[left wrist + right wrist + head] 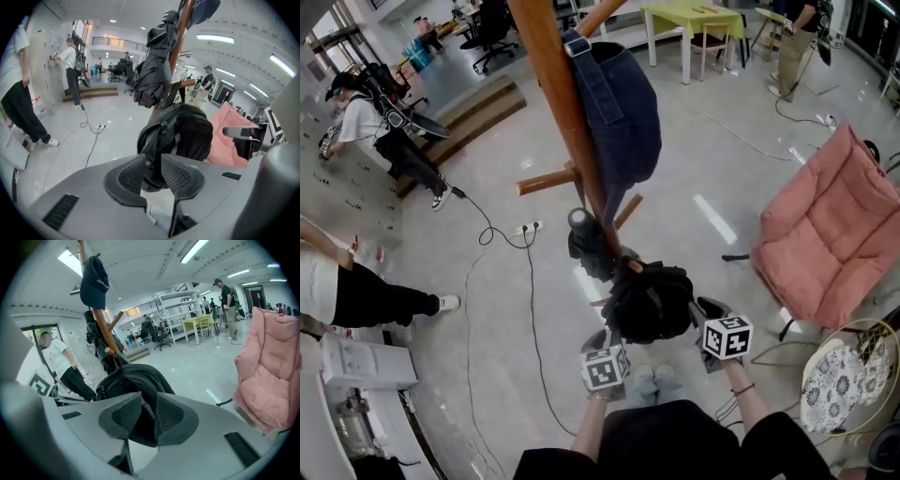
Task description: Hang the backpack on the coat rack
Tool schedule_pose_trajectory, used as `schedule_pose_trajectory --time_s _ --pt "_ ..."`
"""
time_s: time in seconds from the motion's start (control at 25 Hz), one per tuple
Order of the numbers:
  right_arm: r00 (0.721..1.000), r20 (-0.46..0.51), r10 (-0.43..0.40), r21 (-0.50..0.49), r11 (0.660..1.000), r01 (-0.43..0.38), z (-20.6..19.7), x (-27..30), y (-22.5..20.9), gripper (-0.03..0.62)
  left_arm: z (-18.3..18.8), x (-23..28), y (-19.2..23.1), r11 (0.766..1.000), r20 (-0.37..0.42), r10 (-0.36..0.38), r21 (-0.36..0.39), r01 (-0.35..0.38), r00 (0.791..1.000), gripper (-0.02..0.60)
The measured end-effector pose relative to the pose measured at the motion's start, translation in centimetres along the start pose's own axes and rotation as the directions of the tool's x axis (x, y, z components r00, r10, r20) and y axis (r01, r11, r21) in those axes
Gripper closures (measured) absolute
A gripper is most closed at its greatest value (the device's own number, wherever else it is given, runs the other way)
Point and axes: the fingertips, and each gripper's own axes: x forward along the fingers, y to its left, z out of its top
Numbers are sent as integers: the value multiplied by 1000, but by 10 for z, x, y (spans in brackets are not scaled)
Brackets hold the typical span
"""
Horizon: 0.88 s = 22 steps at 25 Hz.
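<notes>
The left tongs (153, 172) and the right tongs (149, 414) are each pinched narrow on black fabric of the backpack (649, 300), which is held up between them at 12 o'clock. The rack (567, 112) stands just behind the backpack, leaning toward 11 o'clock. A bare peg (546, 182) juts out at 10 o'clock, seemingly higher and nearer the left hand. Both tongs point forward and down.

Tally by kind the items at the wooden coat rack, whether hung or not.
navy cap: 1
black fabric bundle (umbrella or garment, cannot tell): 1
black backpack: 1
Total: 3
</notes>
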Motion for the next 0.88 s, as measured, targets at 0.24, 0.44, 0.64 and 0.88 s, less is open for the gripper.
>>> schedule_pose_trajectory --time_s 0.24,0.44,0.64,0.88 --pt "997 72 16 -41 999 -13 28 -29 14 568 39 -40 -18 990 105 -59 134 44 993 554" --pt "990 133 56 -75 996 -46 54 -50 29 577 65 -67 -33 977 193 -105 204 65 976 565" --pt "974 200 106 -112 990 -84 82 -75 47 579 89 -95 -43 959 277 -118 280 38 954 565" --pt "944 292 156 -166 980 -111 119 -104 65 580 117 -132 -47 955 356 -135 294 26 925 566"
